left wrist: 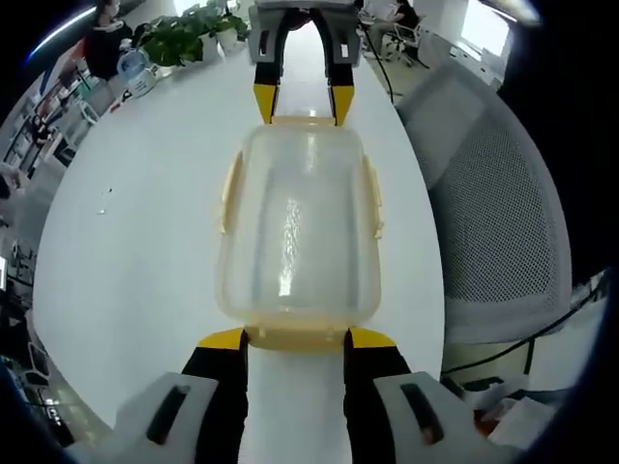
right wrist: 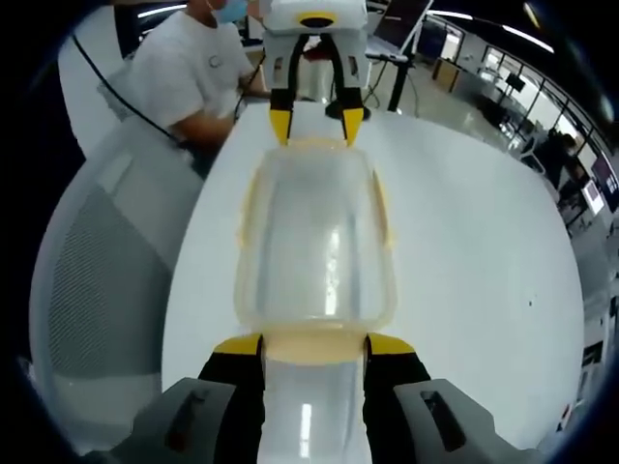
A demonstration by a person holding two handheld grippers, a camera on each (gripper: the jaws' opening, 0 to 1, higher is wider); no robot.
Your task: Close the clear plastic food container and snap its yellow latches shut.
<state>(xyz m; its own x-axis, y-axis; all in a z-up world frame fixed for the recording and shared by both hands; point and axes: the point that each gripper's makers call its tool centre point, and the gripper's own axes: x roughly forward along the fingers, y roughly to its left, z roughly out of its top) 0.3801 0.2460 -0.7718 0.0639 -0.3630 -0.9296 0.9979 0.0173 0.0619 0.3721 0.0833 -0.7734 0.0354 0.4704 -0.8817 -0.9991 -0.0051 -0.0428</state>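
Clear plastic food container lid-on, centred on the white bench.
Your left tool and right tool meet it end-on from opposite sides, jaws spread, yellow tips at each end's yellow latch; contact unclear. Side latches flare out.
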